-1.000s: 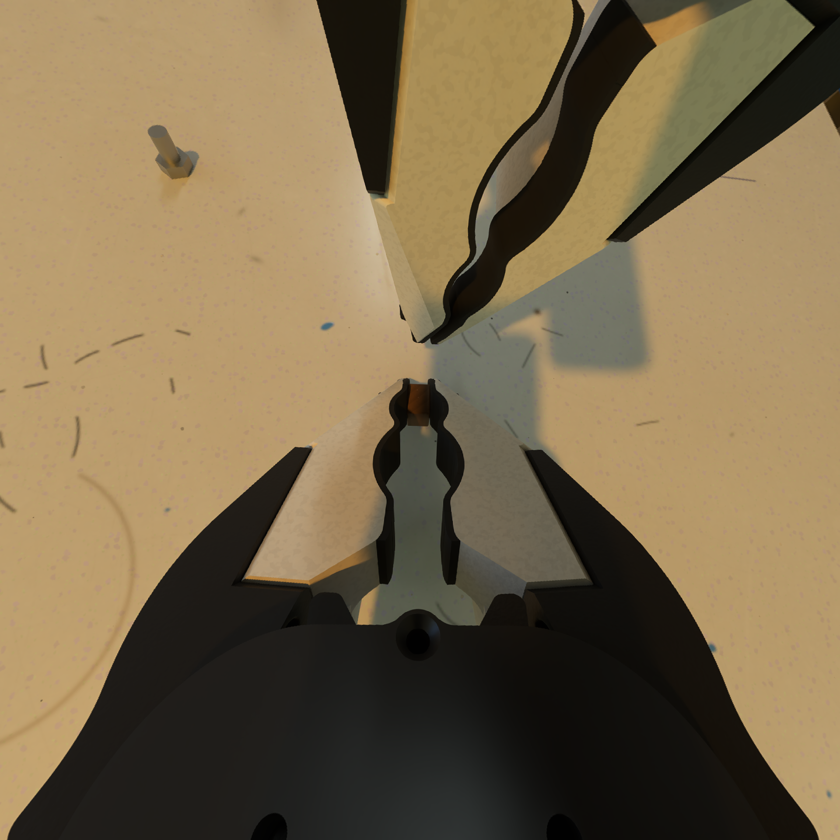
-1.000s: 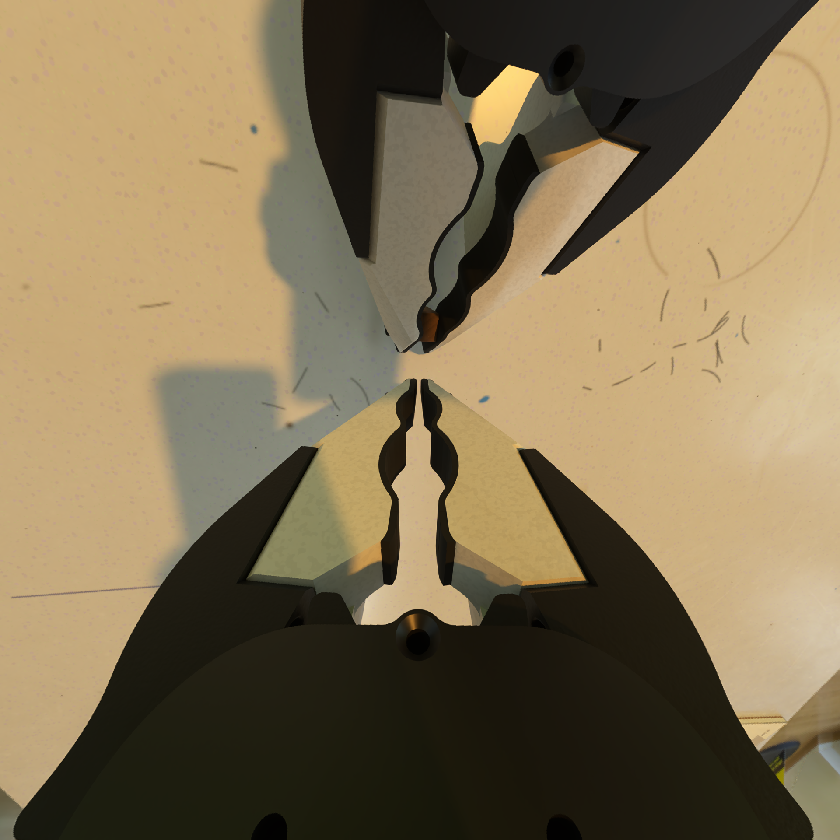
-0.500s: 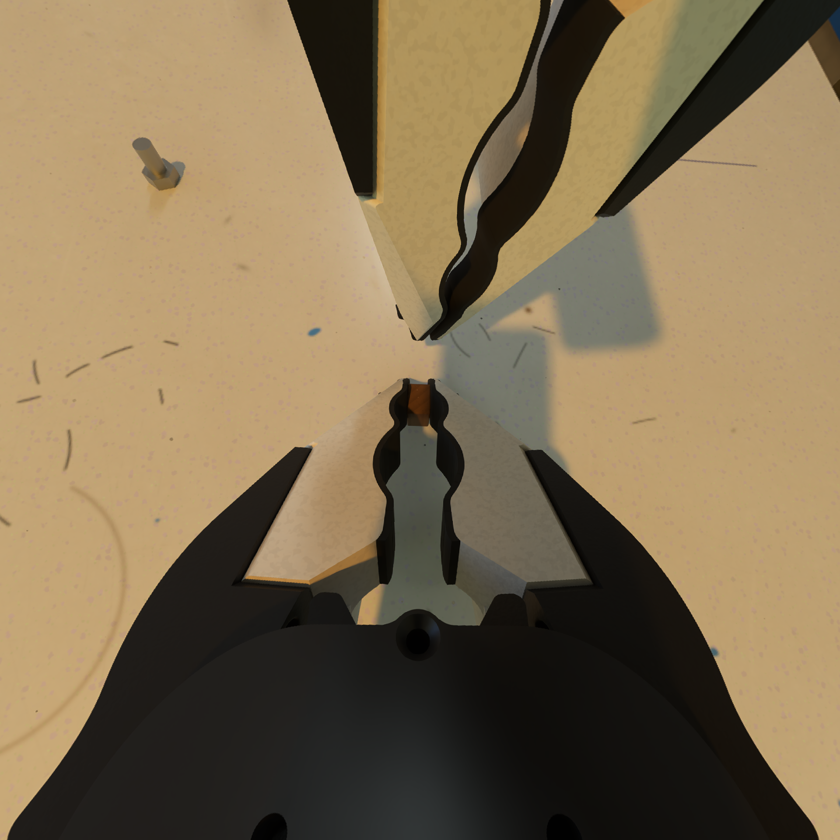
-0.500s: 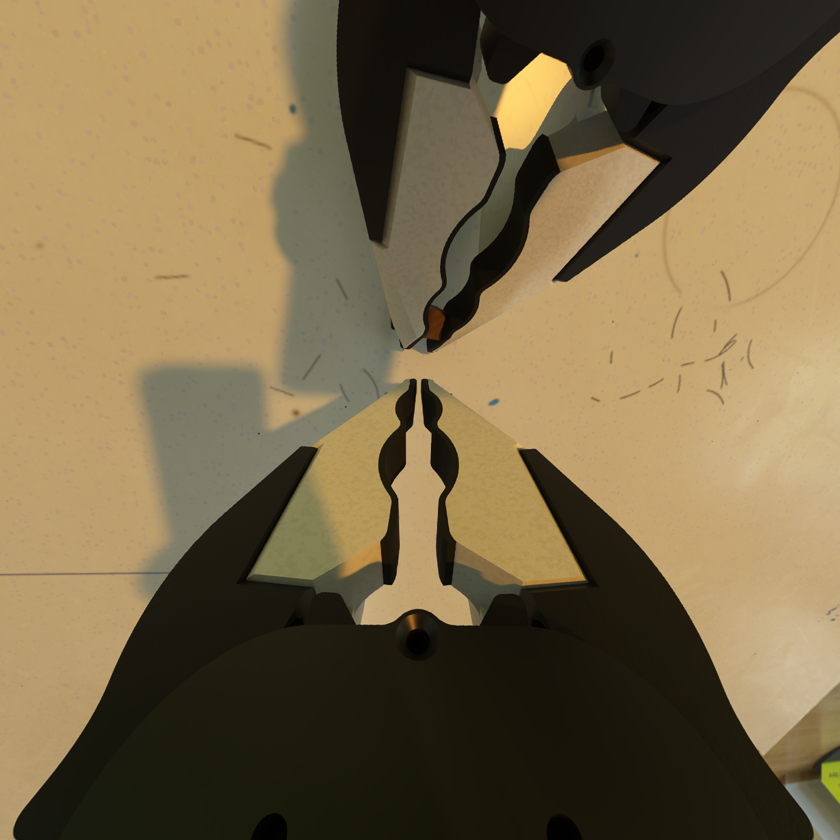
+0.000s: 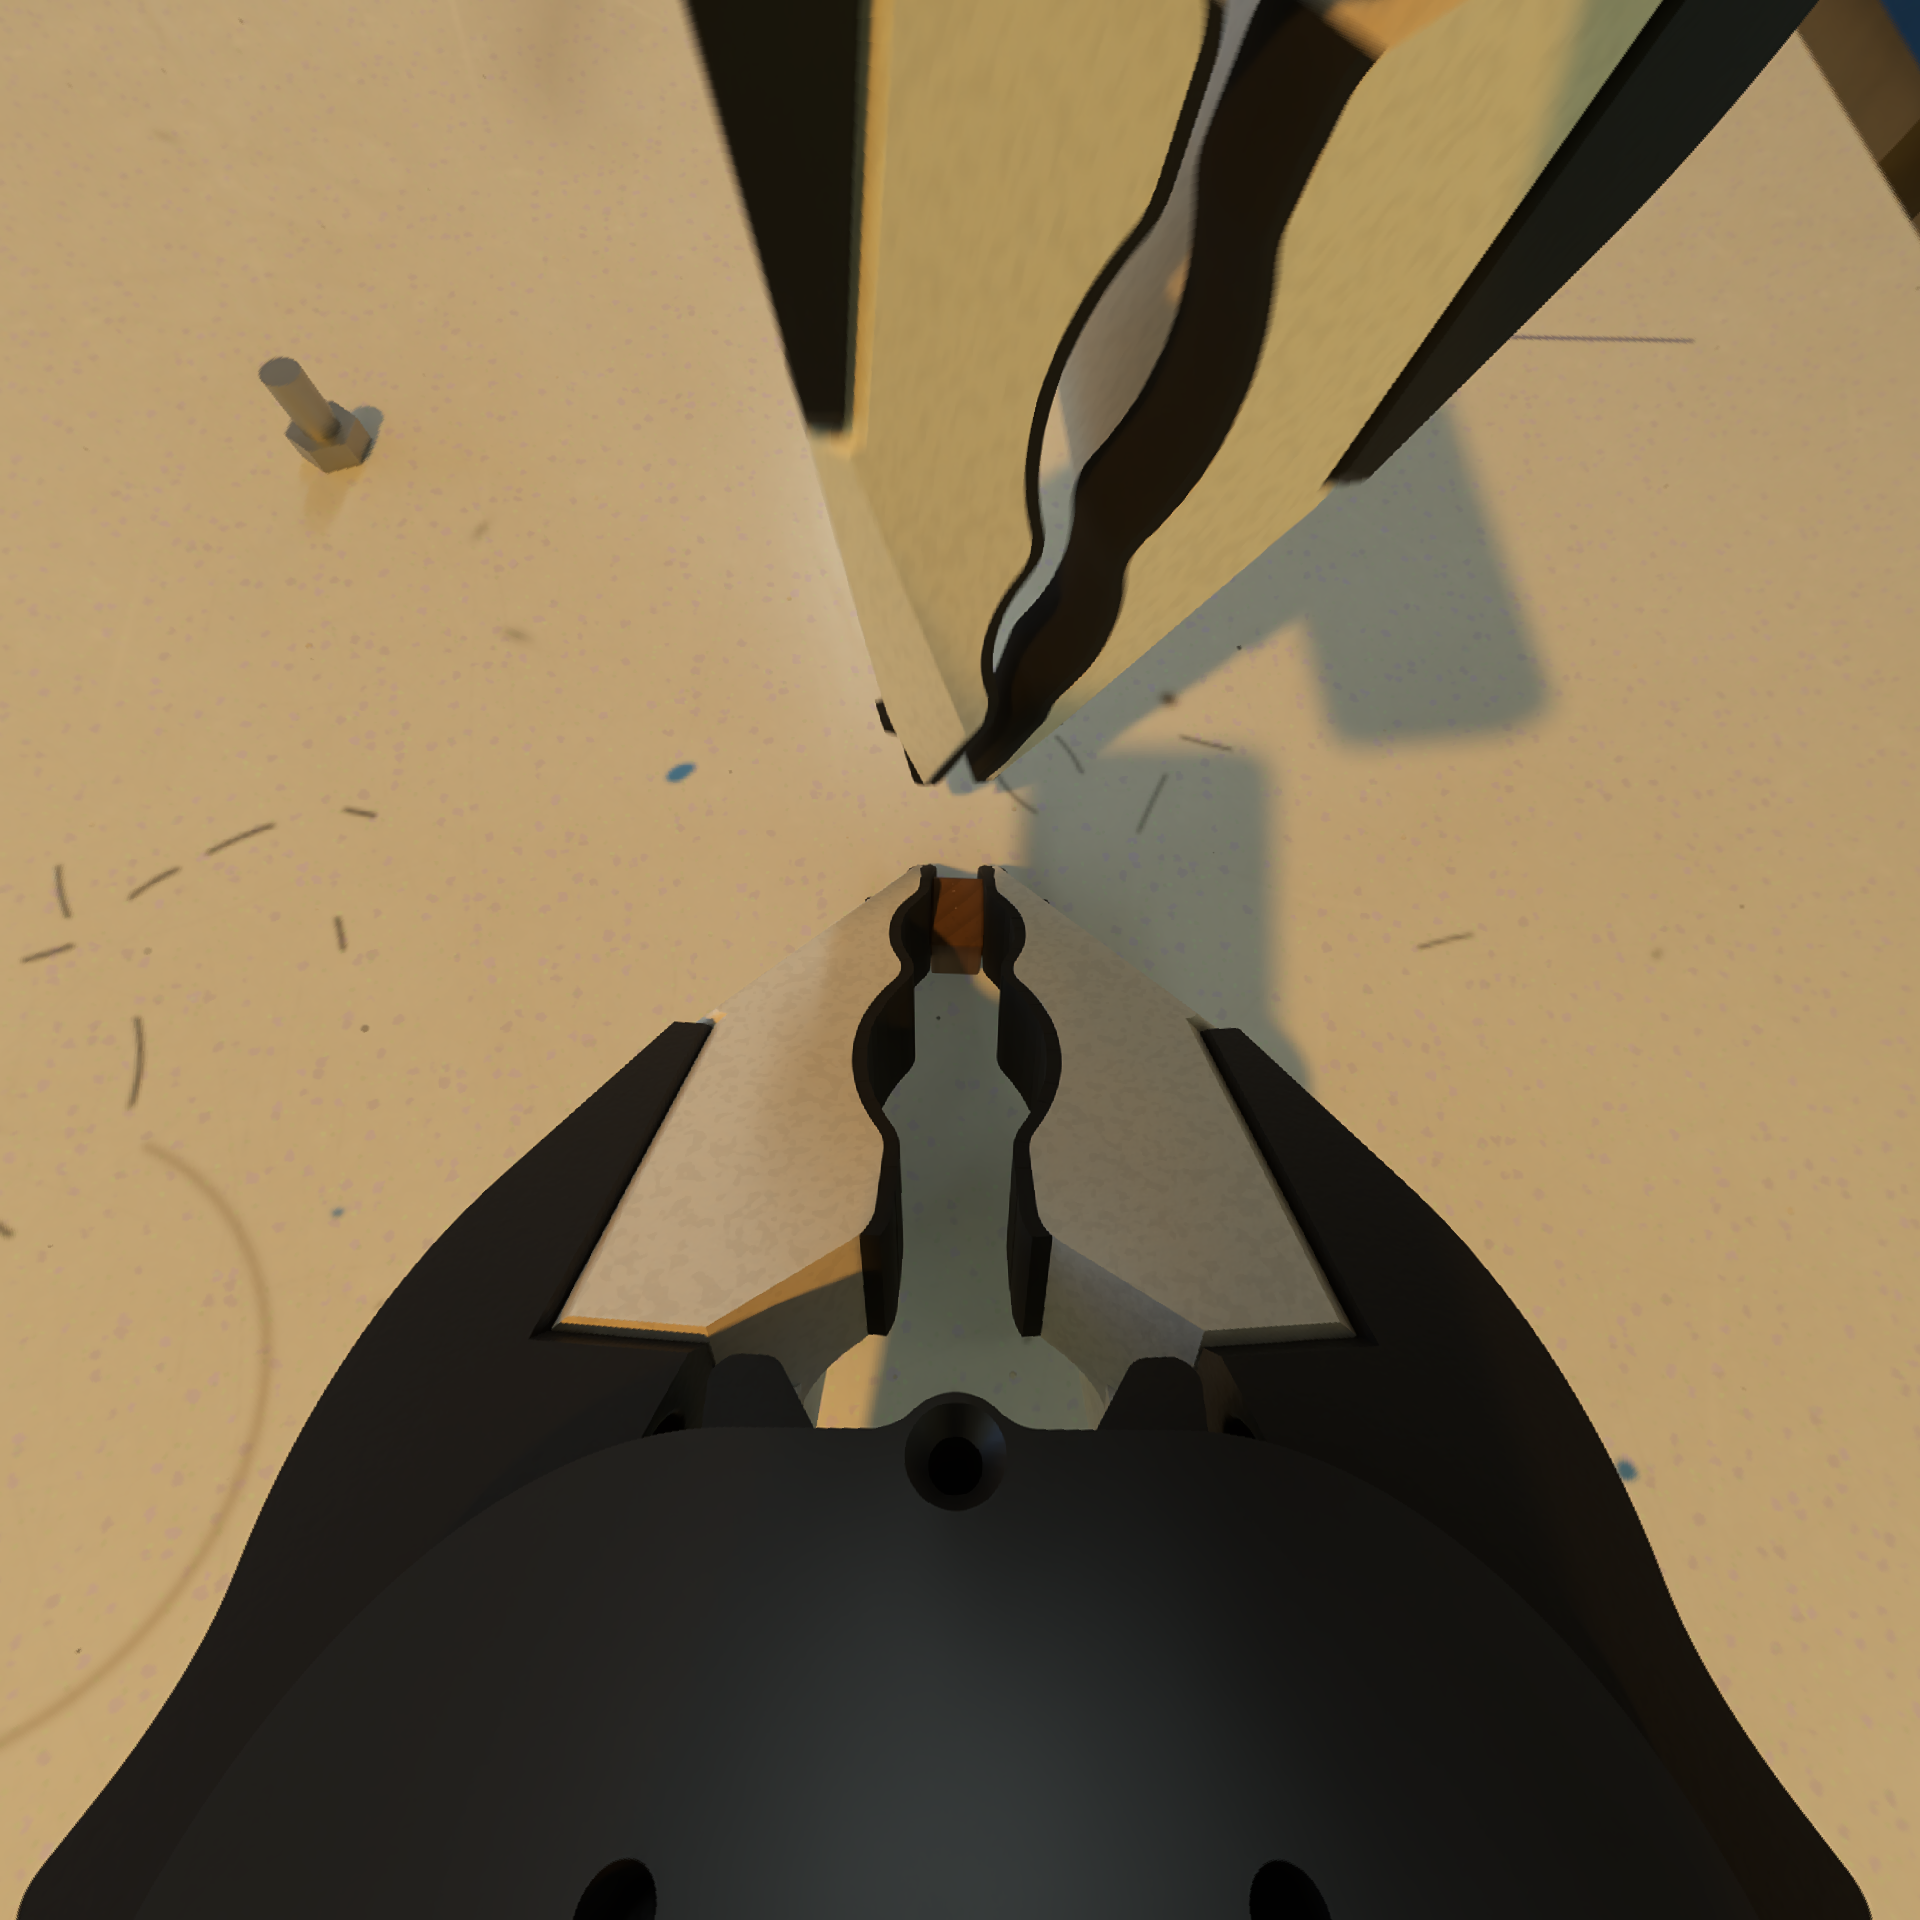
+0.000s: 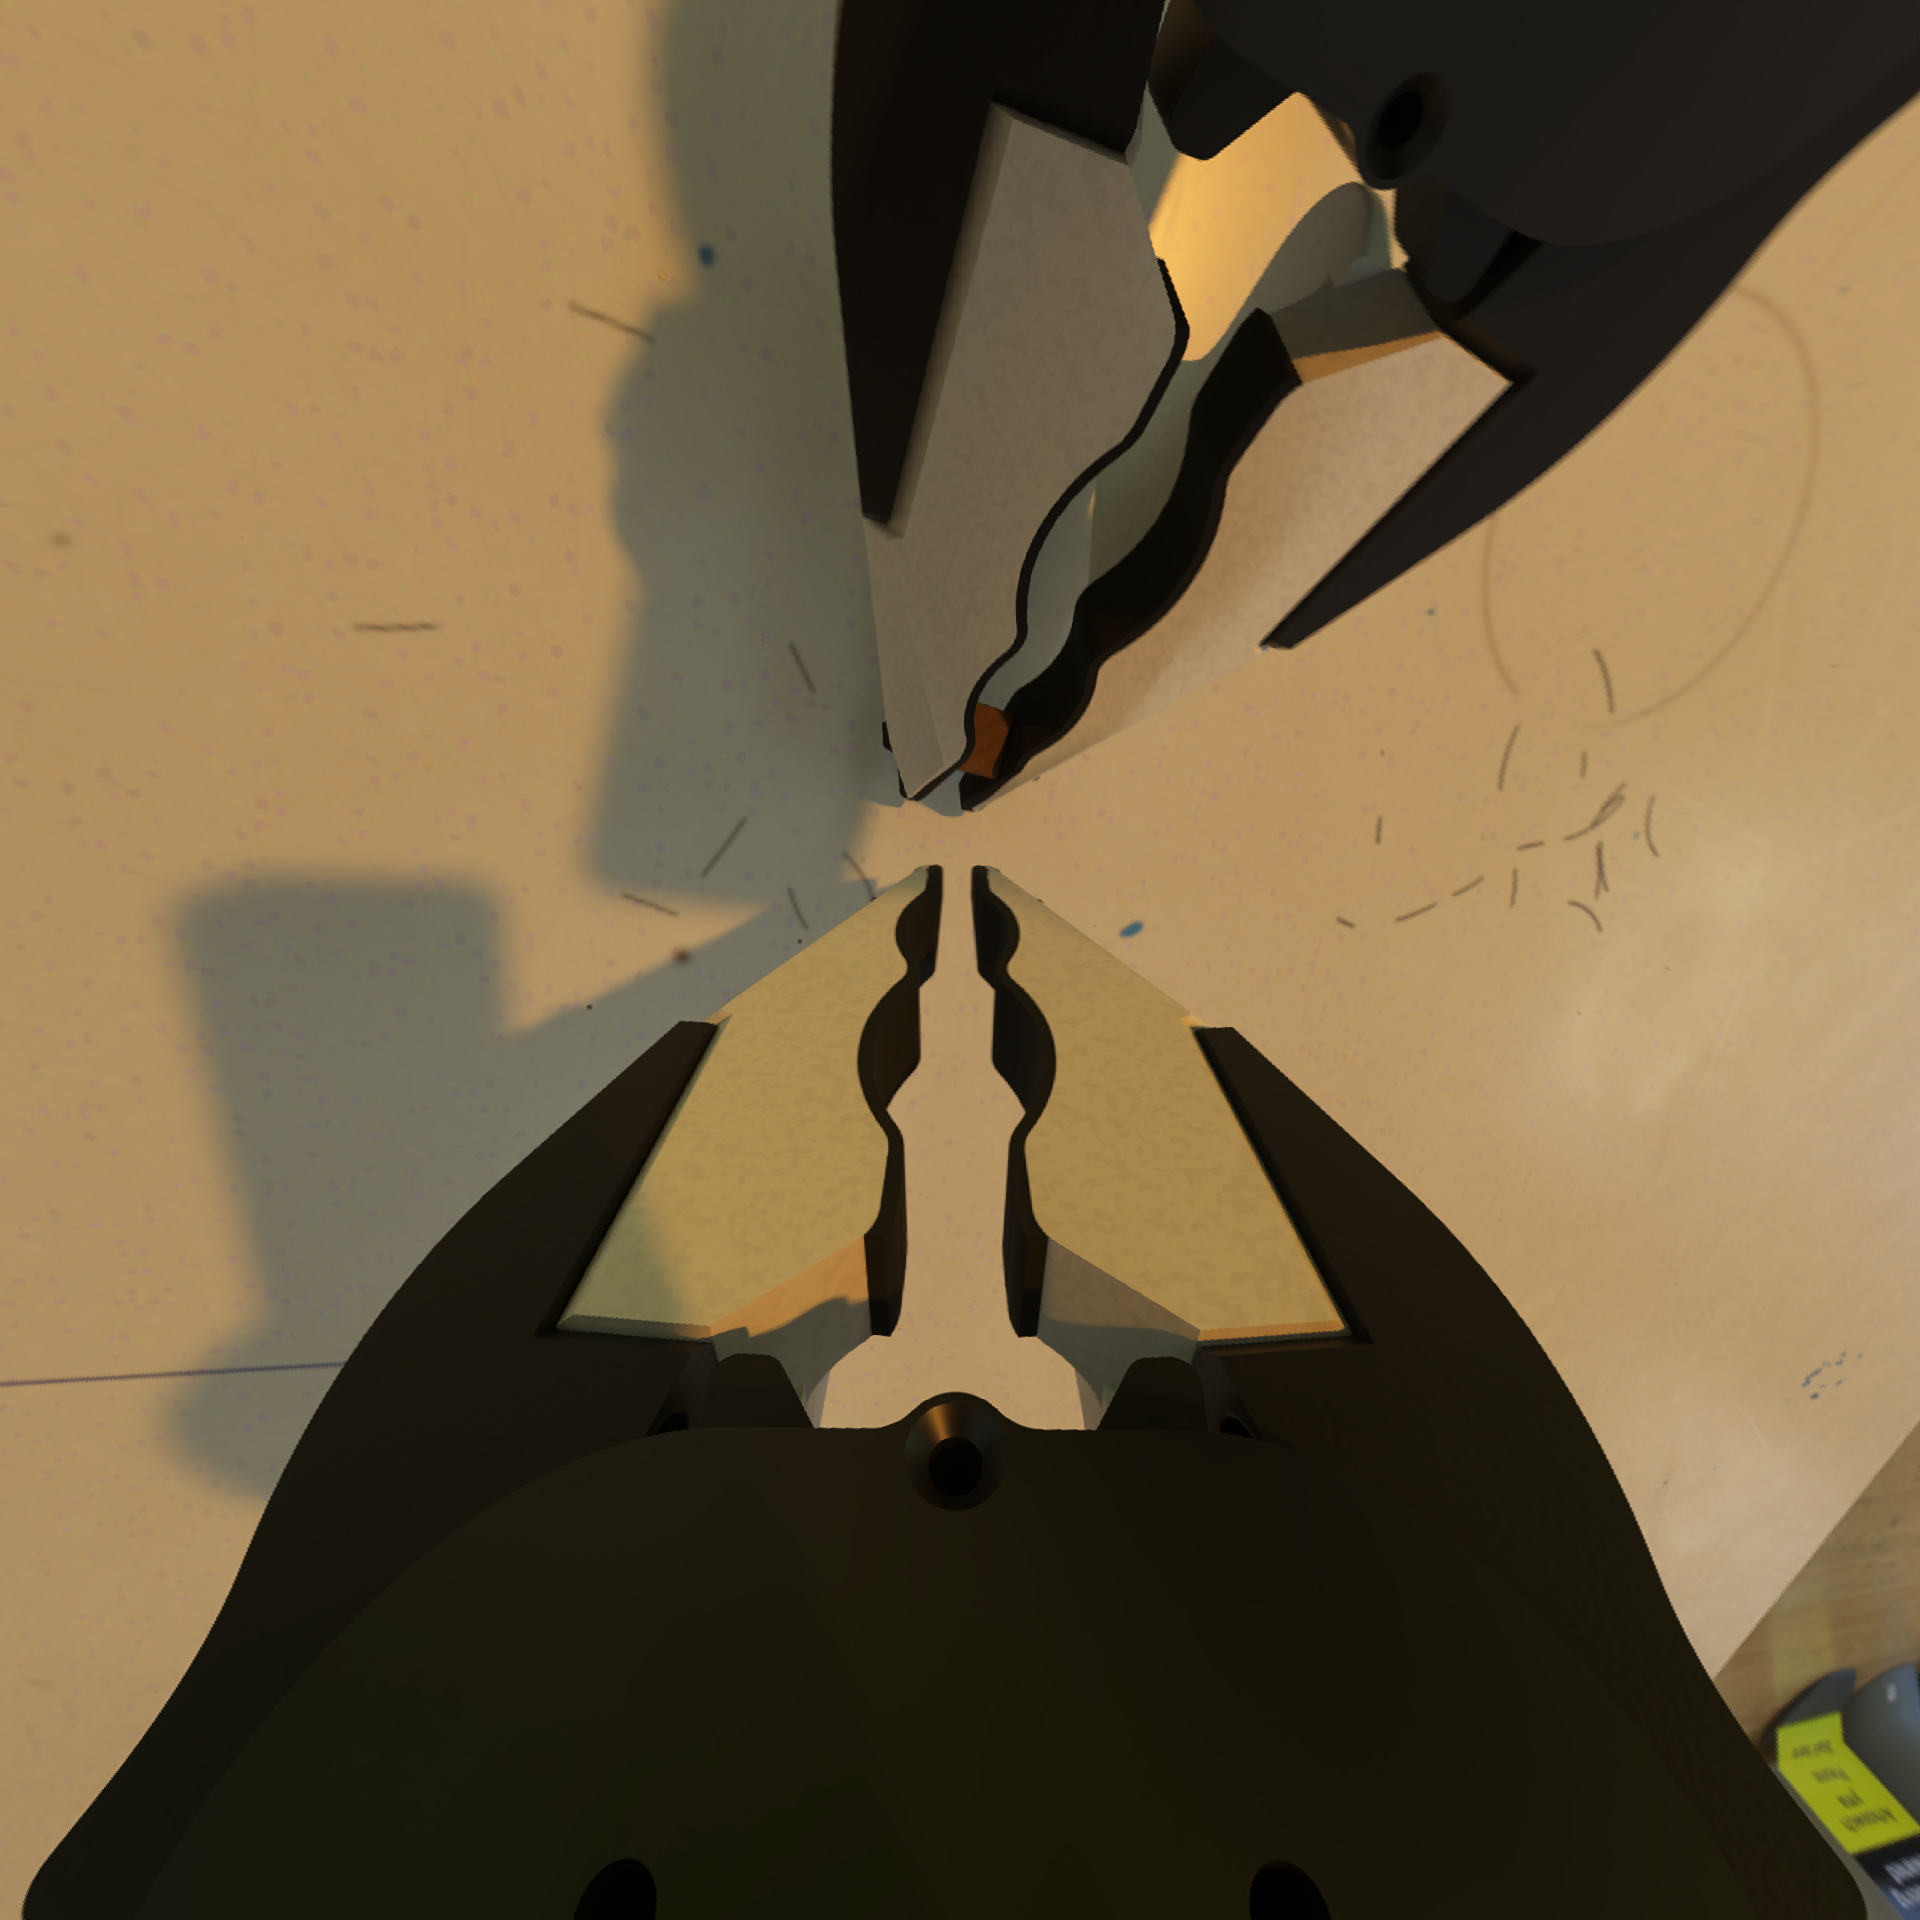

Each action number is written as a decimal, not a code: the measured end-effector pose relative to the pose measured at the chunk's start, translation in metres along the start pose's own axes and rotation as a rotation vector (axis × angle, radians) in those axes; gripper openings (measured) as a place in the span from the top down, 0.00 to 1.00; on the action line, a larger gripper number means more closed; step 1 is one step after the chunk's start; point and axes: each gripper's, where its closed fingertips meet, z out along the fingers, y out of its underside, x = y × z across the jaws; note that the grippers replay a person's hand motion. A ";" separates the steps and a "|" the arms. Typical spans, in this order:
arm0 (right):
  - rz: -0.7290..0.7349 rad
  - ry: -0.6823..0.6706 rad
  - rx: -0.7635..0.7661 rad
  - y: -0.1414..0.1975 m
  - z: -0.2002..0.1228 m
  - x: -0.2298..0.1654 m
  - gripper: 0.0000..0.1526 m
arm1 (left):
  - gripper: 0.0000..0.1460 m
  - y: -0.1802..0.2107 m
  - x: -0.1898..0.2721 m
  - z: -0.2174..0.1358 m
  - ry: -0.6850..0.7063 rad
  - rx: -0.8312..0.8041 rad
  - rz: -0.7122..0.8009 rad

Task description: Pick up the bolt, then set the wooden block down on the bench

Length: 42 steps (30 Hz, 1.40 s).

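My left gripper is shut on a small orange-brown wooden block, held at its fingertips just above the tan bench. The block also shows in the right wrist view, between the left gripper's tips. My right gripper is shut to a narrow slit and holds nothing. It faces the left gripper tip to tip, a small gap apart, and shows at the top of the left wrist view. A grey bolt stands head-down on the bench, far to the upper left of both grippers.
The bench bears scratches, a faint drawn circle and blue specks. Its edge runs across the lower right corner of the right wrist view, where a dark object with a yellow label lies beyond. Both grippers cast shadows on the bench.
Both grippers have drifted together over the bench, away from the bolt, which slid left in the left wrist view. The labelled object has come further into view at the right wrist's corner. Both grips are unchanged.
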 end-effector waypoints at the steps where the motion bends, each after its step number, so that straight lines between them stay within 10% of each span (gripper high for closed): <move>1: 0.011 0.011 0.020 0.000 -0.005 0.000 0.94 | 0.95 0.000 0.000 0.000 0.009 0.001 -0.011; 8: 0.168 0.157 0.203 0.016 -0.032 -0.002 0.82 | 0.95 -0.001 0.001 -0.002 0.068 0.016 -0.083; 17: -0.150 0.560 0.176 -0.005 -0.004 0.007 0.67 | 0.95 -0.006 0.003 -0.008 0.173 0.071 -0.241; 32: -0.248 0.585 0.141 -0.009 0.000 0.008 0.72 | 0.95 -0.014 0.013 -0.017 0.349 0.145 -0.475; 42: -0.078 0.573 0.263 -0.001 -0.012 0.021 0.58 | 0.95 -0.001 -0.009 -0.025 0.103 0.074 -0.312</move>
